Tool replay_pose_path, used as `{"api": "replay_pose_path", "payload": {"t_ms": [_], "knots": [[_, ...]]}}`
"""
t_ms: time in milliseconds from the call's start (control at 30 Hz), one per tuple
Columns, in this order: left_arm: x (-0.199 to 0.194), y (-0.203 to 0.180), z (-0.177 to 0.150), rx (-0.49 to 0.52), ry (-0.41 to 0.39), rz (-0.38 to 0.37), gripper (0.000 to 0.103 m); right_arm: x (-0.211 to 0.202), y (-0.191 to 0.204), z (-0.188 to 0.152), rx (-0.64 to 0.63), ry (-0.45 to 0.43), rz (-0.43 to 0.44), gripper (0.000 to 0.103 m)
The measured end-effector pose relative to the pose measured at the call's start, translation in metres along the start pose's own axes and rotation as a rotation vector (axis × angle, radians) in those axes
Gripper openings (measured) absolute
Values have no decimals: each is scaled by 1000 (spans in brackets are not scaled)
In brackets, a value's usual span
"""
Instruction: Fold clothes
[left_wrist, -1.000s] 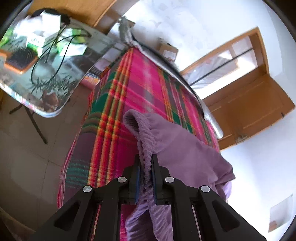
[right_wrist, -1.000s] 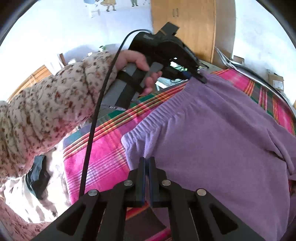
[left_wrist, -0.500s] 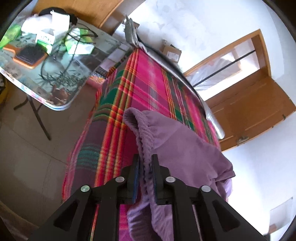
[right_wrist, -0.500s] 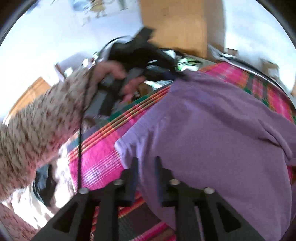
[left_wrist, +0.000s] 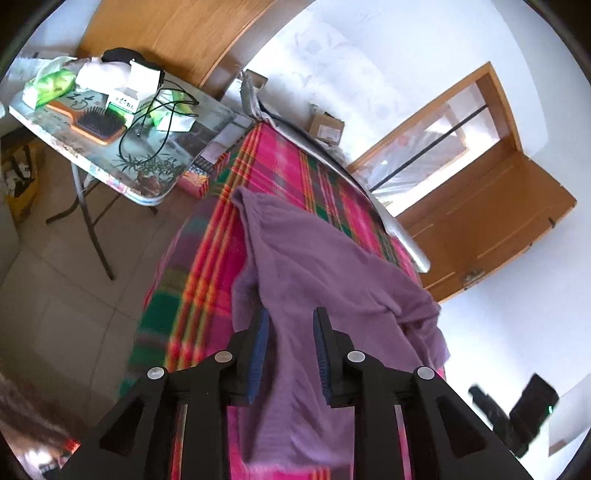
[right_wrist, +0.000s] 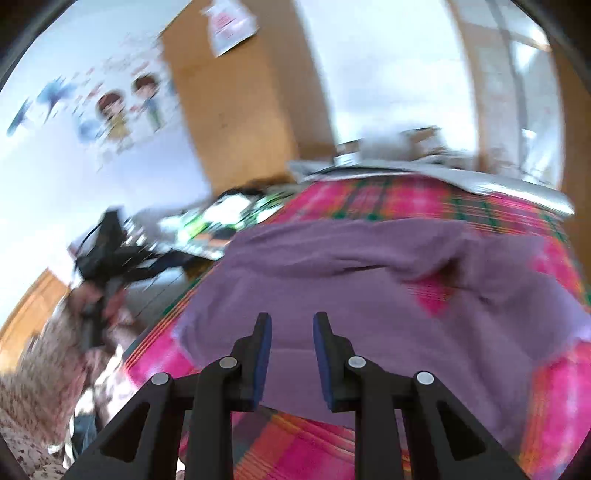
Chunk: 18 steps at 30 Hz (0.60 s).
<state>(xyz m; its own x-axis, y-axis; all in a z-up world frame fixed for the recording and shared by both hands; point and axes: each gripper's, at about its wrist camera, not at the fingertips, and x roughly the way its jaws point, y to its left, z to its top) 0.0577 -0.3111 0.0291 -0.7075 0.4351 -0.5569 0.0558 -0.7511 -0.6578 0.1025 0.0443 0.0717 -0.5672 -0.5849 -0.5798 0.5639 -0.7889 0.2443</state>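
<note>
A purple garment (left_wrist: 314, 258) lies spread on the pink plaid bed cover (left_wrist: 280, 158), its ribbed waistband toward the near edge. My left gripper (left_wrist: 289, 321) hovers above it with its jaws opening; the cloth shows in the gap, but the pads do not press on it. In the right wrist view, which is blurred, the same garment (right_wrist: 369, 280) lies flat under my right gripper (right_wrist: 291, 321), which is open and holds nothing. The left gripper (right_wrist: 99, 254) appears there at the left, in a hand with a floral sleeve. The right gripper's body (left_wrist: 517, 413) shows at the lower right.
Left of the bed stands a folding table (left_wrist: 155, 173) with a hairbrush (left_wrist: 96, 123), boxes and cables on it. Tiled floor (left_wrist: 55, 277) lies in front of it. A cardboard box (left_wrist: 327, 127) sits beyond the bed, and a wooden door (left_wrist: 480, 221) is on the right.
Both grippers have let go of the waistband and drawn back and up. The garment's edge has dropped onto the bed cover. The right wrist view has swung round.
</note>
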Motion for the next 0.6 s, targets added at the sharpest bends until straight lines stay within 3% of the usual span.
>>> {"api": "replay_pose_path", "payload": {"t_ms": [133,333,400,600], "knots": [[-15,-16,-29,22,2,-23,25,-51,-46,-11,89,-67,-143,24],[-14,-45,-71,59,22,-71,25,-114,-92,-27,125,-121,-329,25],[-4,-54,-85,61,50,-98,25,-120,-108,-37,163,-111,-373,34],[39,-85,-125,77,165,-153,29,-89,-155,-66,307,-37,-357,35]]}}
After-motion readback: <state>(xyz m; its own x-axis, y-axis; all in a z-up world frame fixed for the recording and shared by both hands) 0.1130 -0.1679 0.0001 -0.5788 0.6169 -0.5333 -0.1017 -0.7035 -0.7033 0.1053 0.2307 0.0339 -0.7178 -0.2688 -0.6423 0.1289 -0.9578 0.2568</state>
